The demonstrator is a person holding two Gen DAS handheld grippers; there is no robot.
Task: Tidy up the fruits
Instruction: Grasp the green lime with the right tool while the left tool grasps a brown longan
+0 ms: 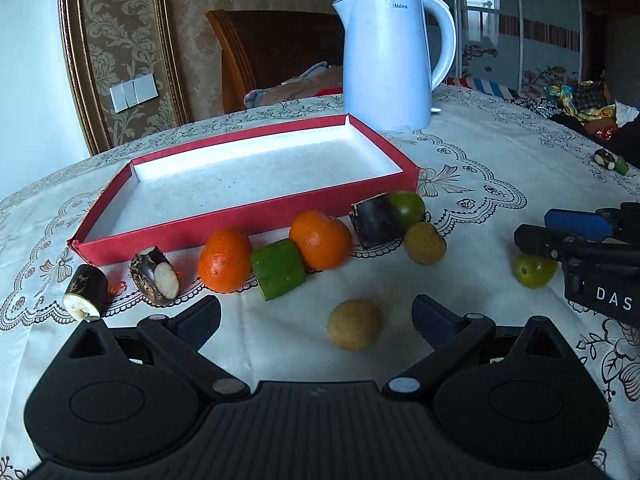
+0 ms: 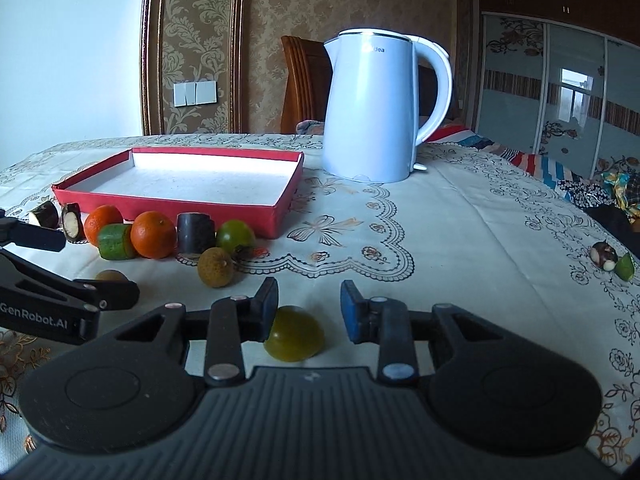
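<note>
Kettle behind red tray, fruit row alongside

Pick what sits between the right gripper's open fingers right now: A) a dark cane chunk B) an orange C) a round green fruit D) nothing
C: in the right wrist view the round green fruit lies on the tablecloth between the spread fingers of the right gripper, close to one finger; the oranges and cane pieces sit back by the red tray.

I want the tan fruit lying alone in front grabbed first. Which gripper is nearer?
Left. The left gripper has the lone round tan fruit between its open fingers; the right gripper straddles a green fruit farther right.
</note>
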